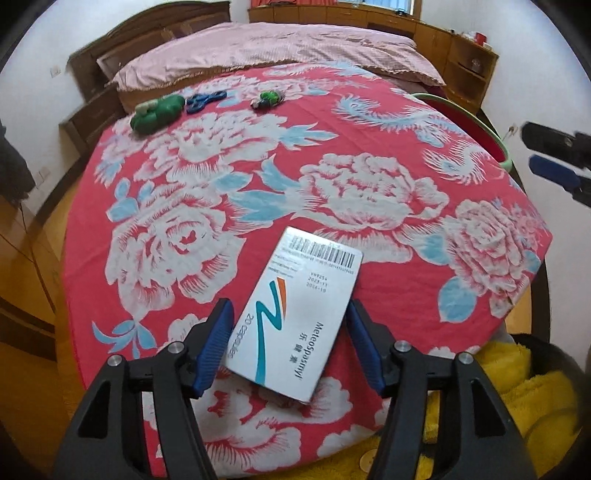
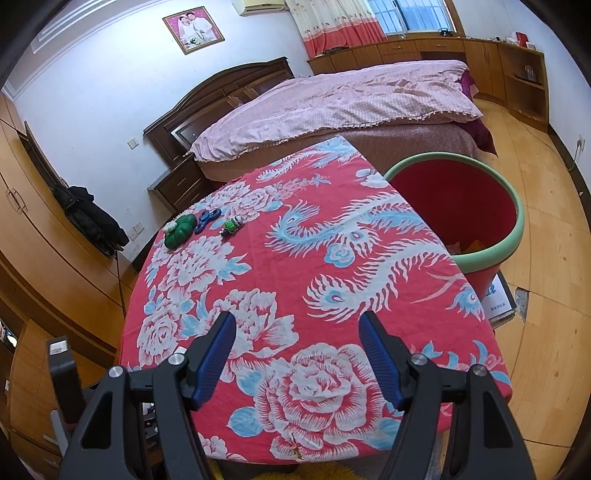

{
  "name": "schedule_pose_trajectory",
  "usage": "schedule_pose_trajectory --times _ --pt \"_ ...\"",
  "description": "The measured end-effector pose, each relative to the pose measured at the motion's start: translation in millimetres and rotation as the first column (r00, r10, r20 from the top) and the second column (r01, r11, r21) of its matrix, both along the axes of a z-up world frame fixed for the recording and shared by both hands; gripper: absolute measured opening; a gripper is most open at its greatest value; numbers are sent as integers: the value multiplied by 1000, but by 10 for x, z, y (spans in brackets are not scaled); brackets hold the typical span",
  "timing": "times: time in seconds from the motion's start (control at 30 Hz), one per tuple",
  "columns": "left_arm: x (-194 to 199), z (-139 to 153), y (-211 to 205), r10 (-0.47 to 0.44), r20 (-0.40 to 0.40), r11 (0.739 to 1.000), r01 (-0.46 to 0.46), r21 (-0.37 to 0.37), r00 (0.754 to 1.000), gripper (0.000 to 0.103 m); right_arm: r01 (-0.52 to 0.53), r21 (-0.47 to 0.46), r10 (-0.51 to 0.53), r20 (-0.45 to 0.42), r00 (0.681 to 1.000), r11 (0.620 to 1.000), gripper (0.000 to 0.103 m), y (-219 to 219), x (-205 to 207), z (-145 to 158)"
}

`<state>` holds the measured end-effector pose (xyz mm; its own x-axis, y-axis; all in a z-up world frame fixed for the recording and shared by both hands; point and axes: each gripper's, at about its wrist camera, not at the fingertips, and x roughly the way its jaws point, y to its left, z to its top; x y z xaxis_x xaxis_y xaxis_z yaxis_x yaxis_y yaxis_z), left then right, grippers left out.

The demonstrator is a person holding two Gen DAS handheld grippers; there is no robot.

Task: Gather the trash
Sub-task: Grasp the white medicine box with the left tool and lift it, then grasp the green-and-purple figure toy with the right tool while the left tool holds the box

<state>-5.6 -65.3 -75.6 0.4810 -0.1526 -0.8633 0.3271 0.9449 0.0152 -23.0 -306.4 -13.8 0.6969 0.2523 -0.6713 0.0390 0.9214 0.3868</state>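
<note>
— What did we see, biggest first?
— The red flowered cloth [image 1: 332, 122] covered the table, and the red bin [image 2: 461, 206] stood just beside its edge.
— And the trash?
— A white medicine box [image 1: 299, 314] lay flat on the cloth between our left gripper [image 1: 290, 347] pads, jaws apart, not pressing it.
— Our right gripper [image 2: 297, 358]?
— Spread wide, nothing in it.

Location: home bedroom. Indicators: bed with pink checked quilt [image 2: 340, 99], dark wooden headboard [image 2: 221, 92], floral curtains [image 2: 332, 26].
</note>
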Motion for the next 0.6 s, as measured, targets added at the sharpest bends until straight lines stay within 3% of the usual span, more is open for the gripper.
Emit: schedule_pose_trajectory --times 0.17,0.27,0.6 --pt "95 -20 73 37 -3 999 -37 -33 999 63 1 4 -1 -6 1000 1000 72 12 -7 -47" --pt "139 -36 113 49 -9 997 -49 -60 999 53 1 7 -1 -15 1000 1000 72 29 -1 -79" --pt "449 188 365 179 45 976 -172 -137 983 52 -14 -15 14 -32 999 1000 72 77 162 -58"
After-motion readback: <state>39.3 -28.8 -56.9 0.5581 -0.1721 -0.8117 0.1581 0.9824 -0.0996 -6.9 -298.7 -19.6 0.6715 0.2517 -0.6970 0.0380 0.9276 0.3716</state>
